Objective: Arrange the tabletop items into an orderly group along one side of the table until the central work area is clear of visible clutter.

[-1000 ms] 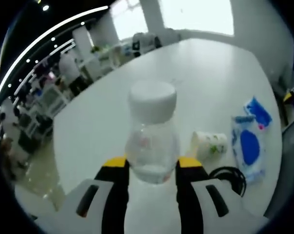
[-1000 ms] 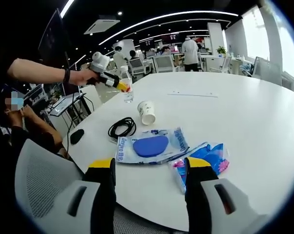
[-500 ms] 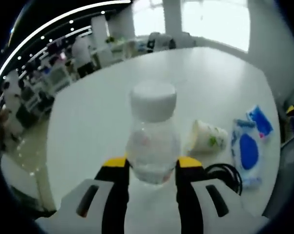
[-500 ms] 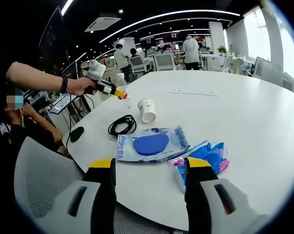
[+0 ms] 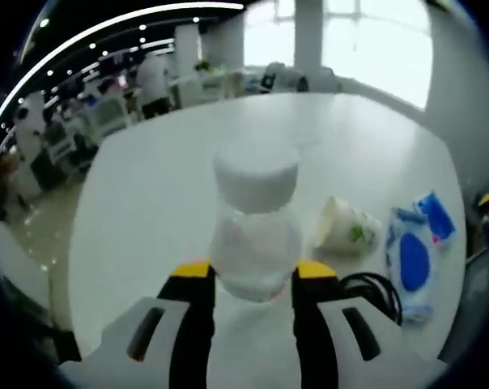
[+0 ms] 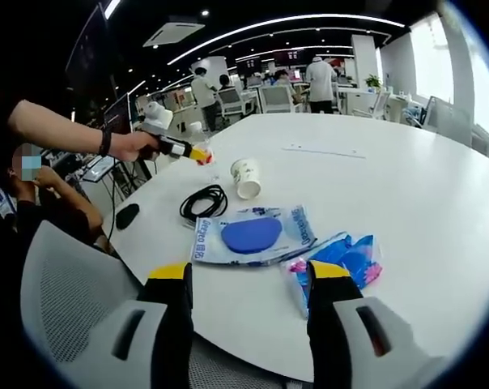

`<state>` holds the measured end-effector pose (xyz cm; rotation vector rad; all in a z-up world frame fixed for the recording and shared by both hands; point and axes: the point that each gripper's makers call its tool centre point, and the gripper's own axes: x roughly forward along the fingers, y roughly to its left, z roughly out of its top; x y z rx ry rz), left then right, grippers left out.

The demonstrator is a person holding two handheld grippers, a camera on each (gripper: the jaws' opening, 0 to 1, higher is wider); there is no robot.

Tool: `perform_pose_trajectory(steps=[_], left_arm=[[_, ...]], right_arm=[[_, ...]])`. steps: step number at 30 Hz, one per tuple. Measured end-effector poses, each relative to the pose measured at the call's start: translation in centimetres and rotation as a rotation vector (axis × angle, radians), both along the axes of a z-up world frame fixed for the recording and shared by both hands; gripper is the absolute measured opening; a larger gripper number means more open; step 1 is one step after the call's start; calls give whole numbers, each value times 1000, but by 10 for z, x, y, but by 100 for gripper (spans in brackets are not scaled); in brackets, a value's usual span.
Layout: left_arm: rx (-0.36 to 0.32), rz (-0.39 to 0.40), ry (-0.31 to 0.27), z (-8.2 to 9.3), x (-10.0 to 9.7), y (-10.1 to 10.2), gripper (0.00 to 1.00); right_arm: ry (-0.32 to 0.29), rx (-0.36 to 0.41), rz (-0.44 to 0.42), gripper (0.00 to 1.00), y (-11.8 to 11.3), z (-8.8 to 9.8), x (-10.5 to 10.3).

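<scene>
Both grippers [image 5: 253, 284] [image 6: 248, 279] have black jaws tipped yellow on pale grey bodies with dark slots; a black band circles the bare wrist [image 6: 105, 142]

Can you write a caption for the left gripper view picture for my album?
The left claw grips a clear bottle above a white table near a tipped paper cup.

Open-plan office: desks [image 6: 346, 99], office chairs [image 6: 273, 99], ceiling light strips [image 6: 253, 28].

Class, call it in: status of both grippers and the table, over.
Left gripper shut on clear bottle. Right gripper open, empty. Paper cup, black cable, two blue packets on white table.
</scene>
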<state>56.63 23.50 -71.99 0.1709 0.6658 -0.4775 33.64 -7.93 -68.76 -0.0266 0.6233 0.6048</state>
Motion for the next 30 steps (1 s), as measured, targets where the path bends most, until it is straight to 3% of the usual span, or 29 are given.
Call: perform_pose_trajectory(steps=[11,15,17,22,30], left_arm=[[6,18,-1,0,-1,0,35],[-23,67,-19,1,0,1,36],[-63,99,-30,2,0,0,38],[-65,120,-43,1,-2,-3,48],[-199,318,-79,5,3,2,52]], right_arm=[[-4,0,0,56,1,1,0],[-8,4,-4,56,1,2,1],[-9,5,-4,56,1,2,1],[-10,4,-1,56,1,2,1],[-8,7,0,56,1,2,1]])
